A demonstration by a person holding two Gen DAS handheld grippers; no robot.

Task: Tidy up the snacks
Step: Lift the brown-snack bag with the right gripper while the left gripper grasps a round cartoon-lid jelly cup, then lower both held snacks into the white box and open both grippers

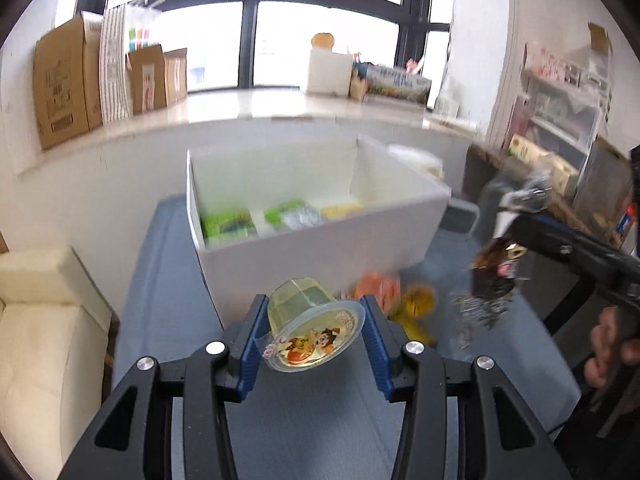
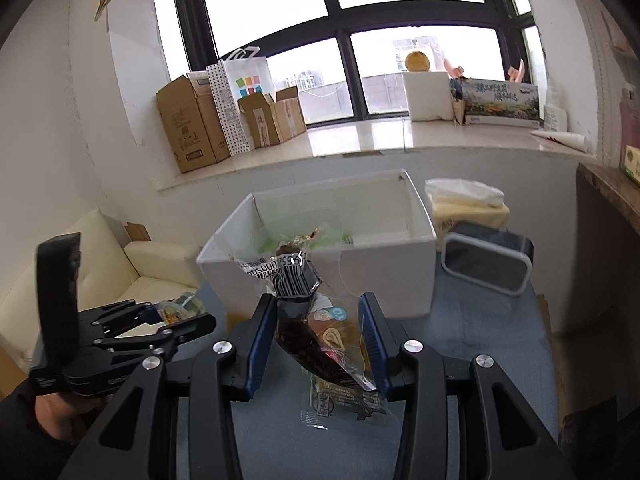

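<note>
The left claw (image 1: 316, 336) is closed on a clear jelly cup (image 1: 314, 330), lying tilted between the blue pads with its cartoon lid facing back toward the handle, and it hangs above the blue worktop (image 1: 168, 280) just short of the near wall of the white box (image 1: 320, 248). The right claw (image 2: 318, 334) is clamped on a crinkly clear snack packet (image 2: 320, 344) with something dark inside, its barcoded end sticking up ahead of the fingers, also held off the surface before the box. Both loads look ready for the drop-off step: to my eye each claw needs to carry forward over the box rim and let go inside, where green and yellow packets (image 1: 276, 218) already lie along the bottom. A few loose snacks (image 1: 400, 300), orange and yellow, remain on the worktop at the foot of the box. A dark tray with a pale rim (image 2: 486, 264) sits toward the far right corner. Beyond, a cream sofa (image 2: 120, 264), a windowsill with cardboard boxes (image 2: 192, 128), and big dark-framed windows.
</note>
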